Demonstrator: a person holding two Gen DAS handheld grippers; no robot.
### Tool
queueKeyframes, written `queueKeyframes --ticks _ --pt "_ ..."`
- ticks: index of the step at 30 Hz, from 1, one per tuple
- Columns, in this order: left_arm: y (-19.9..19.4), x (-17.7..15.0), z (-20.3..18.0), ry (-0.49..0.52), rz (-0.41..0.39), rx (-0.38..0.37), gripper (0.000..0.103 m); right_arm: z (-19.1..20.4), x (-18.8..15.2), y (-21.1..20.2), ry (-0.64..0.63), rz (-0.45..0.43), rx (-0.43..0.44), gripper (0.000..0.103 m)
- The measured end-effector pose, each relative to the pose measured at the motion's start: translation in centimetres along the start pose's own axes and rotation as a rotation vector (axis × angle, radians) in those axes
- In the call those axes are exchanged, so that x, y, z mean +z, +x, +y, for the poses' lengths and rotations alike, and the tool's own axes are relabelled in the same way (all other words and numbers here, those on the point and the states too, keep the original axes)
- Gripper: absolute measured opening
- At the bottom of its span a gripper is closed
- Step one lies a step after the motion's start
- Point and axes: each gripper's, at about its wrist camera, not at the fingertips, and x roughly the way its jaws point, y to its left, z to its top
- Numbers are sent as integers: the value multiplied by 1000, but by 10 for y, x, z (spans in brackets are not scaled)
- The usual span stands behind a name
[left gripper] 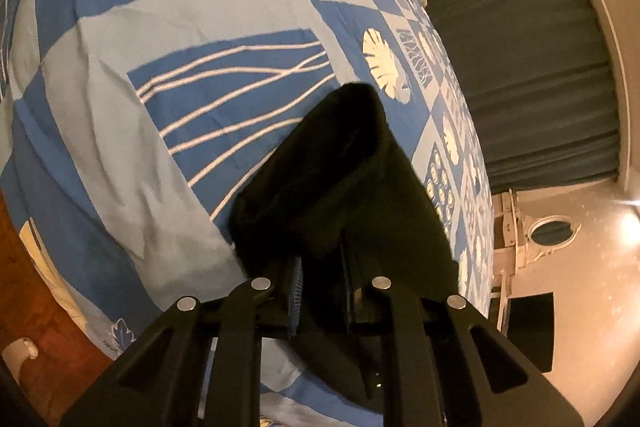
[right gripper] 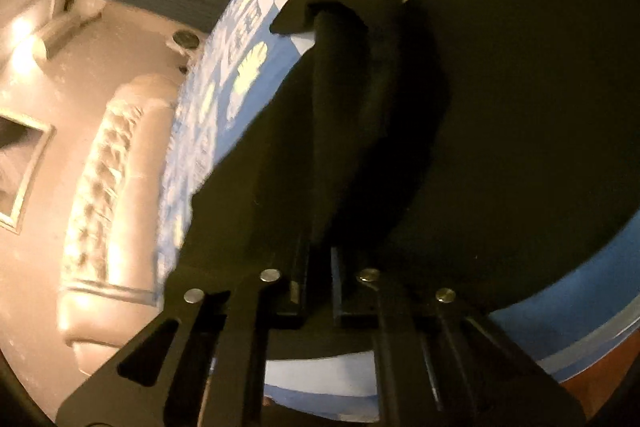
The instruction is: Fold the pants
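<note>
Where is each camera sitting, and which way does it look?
Left wrist view: on the left gripper, looking forward and down over the blue patterned bedspread at the black fabric pants clamped in its jaws; only the gripper shows.
Right wrist view: on the right gripper, looking along the pants it grips, bed edge and padded beige headboard to the left.
Shared: pants, bedspread, dark blue curtain.

Bed with blue patterned bedspread [left gripper: 200, 27] fills most of the view. Dark blue curtain [left gripper: 528, 83] hangs beyond the bed, beside a cream wall [left gripper: 592, 267]. Tufted cream headboard [right gripper: 108, 187] at the bed's end. Reddish wood floor [left gripper: 36, 307] beside the bed. Warm light.
</note>
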Motion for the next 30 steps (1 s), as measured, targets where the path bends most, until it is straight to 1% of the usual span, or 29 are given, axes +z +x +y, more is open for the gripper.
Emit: queueKeyframes --ticks 4,6,9,11,12,14,15,16,18,20,22,24,25,27,28,30 --pt "-20 4 -3 0 -50 -24 12 17 -5 -21 -23 -24 72 6" --pt "-28 5 -1 9 -66 -22 12 16 -9 -27 -31 -14 77 6" --pt "-29 5 10 30 -67 25 12 -5 -17 -24 20 24 52 6" --pt "-23 4 19 17 -36 21 12 -23 -18 -18 59 32 32 6" --pt "-22 2 22 7 -32 10 12 -30 -20 -18 97 37 58 8" --pt "-26 -2 23 5 -41 -4 12 -38 -24 -18 181 30 112 13" --pt "-28 -4 21 18 -45 -9 12 -38 -28 -17 200 34 131 21" --pt "-31 -6 18 30 -49 -8 12 -36 -32 -16 206 36 143 27" --pt "-33 -10 12 43 -56 -16 12 -27 -45 -9 199 66 165 33" --pt "-35 -14 9 43 -47 -33 13 -21 -56 1 195 106 188 35" --pt "-35 -17 11 18 -45 -43 14 -15 -70 18 185 158 204 37" --pt "-31 -19 13 -7 -27 -56 14 -12 -75 28 182 166 218 38" --pt "-28 -21 16 -20 -16 -53 14 -10 -78 31 185 168 236 40" --pt "-29 -24 20 -50 -24 -58 14 -3 -83 36 180 168 241 42" --pt "-30 -26 20 -61 -31 -69 14 0 -84 38 174 173 250 45" --pt "-31 -29 17 -46 -26 -76 14 4 -86 40 154 182 253 49"
